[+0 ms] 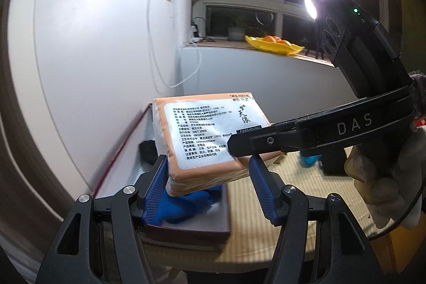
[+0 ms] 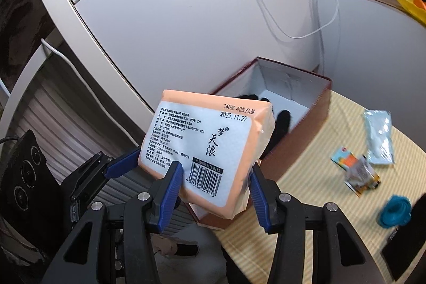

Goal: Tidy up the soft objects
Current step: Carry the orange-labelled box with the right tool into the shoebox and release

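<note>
**Tissue pack held over the box by both grippers**

The right gripper point(image 2: 217, 184) is partly closed on an orange tissue pack point(image 2: 205, 148), with its blue pads pressing the pack's two sides. The left gripper point(image 1: 207, 177) grips the other end of the same pack, also half closed. The pack is in the air, tilted, just ahead of both grippers. Behind and below it stands an open red box point(image 2: 323, 100) with a black soft thing point(image 2: 283, 119) and a blue cloth point(image 1: 183, 204) inside.
</note>
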`<state>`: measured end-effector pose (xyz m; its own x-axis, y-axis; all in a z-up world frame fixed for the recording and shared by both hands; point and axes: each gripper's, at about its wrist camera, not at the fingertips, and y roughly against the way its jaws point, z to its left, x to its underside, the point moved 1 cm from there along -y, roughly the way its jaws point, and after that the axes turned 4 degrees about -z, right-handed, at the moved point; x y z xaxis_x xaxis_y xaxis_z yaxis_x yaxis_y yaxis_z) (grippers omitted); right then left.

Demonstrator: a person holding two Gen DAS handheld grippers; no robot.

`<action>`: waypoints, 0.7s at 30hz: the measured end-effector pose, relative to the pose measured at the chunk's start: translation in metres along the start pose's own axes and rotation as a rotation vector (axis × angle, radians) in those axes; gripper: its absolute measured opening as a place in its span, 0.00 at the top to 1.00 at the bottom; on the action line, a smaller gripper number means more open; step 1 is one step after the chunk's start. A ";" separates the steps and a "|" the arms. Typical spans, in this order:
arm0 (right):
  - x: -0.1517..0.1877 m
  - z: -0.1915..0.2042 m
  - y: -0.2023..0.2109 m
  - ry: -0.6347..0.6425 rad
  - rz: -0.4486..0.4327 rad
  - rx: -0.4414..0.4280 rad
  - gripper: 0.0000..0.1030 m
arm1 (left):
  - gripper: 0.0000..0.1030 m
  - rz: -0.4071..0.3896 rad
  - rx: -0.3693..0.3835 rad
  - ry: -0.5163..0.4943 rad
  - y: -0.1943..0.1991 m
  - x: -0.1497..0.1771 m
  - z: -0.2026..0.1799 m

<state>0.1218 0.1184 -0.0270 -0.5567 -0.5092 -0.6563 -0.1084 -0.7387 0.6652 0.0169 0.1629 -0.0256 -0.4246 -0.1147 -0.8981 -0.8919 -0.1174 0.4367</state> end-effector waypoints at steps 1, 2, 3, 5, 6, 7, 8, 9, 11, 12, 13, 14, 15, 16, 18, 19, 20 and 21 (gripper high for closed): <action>-0.003 0.002 -0.005 0.002 0.002 -0.005 0.55 | 0.41 0.000 -0.006 0.004 -0.002 0.000 0.003; -0.004 0.003 -0.009 0.005 0.004 -0.008 0.55 | 0.41 0.001 -0.015 0.007 -0.003 0.000 0.007; -0.006 0.003 -0.012 0.008 0.006 -0.011 0.55 | 0.41 0.002 -0.020 0.010 -0.004 0.000 0.010; -0.009 0.006 -0.020 0.011 0.015 -0.016 0.55 | 0.41 0.008 -0.029 0.018 -0.007 0.001 0.015; -0.010 0.007 -0.025 0.013 0.021 -0.018 0.55 | 0.41 0.011 -0.032 0.022 -0.008 0.002 0.019; -0.010 0.009 -0.028 0.017 0.024 -0.019 0.55 | 0.41 0.015 -0.035 0.025 -0.010 0.002 0.022; -0.010 0.010 -0.031 0.020 0.028 -0.020 0.55 | 0.41 0.019 -0.038 0.027 -0.012 0.003 0.024; -0.011 0.011 -0.035 0.022 0.035 -0.023 0.55 | 0.41 0.023 -0.041 0.027 -0.014 0.004 0.026; -0.013 0.013 -0.042 0.023 0.044 -0.026 0.55 | 0.41 0.033 -0.046 0.035 -0.018 0.006 0.031; -0.013 0.014 -0.045 0.024 0.048 -0.026 0.55 | 0.41 0.035 -0.048 0.039 -0.017 0.008 0.032; -0.014 0.014 -0.048 0.024 0.051 -0.027 0.55 | 0.41 0.040 -0.050 0.046 -0.018 0.009 0.035; -0.015 0.015 -0.051 0.023 0.054 -0.028 0.55 | 0.41 0.042 -0.054 0.050 -0.020 0.010 0.037; -0.016 0.015 -0.054 0.021 0.057 -0.030 0.55 | 0.41 0.043 -0.057 0.052 -0.020 0.010 0.039; -0.016 0.017 -0.055 0.020 0.058 -0.031 0.55 | 0.41 0.045 -0.061 0.055 -0.022 0.011 0.040; -0.018 0.017 -0.058 0.020 0.060 -0.032 0.55 | 0.41 0.049 -0.068 0.058 -0.025 0.011 0.042; -0.019 0.017 -0.061 0.019 0.060 -0.033 0.55 | 0.41 0.050 -0.075 0.060 -0.027 0.011 0.044; -0.019 0.018 -0.062 0.020 0.060 -0.034 0.55 | 0.41 0.052 -0.084 0.061 -0.029 0.011 0.044; -0.021 0.018 -0.064 0.026 0.061 -0.031 0.55 | 0.41 0.054 -0.092 0.061 -0.029 0.011 0.046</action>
<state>0.1256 0.1845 -0.0499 -0.5396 -0.5652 -0.6240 -0.0489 -0.7188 0.6934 0.0312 0.2107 -0.0509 -0.4584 -0.1831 -0.8697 -0.8490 -0.1993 0.4894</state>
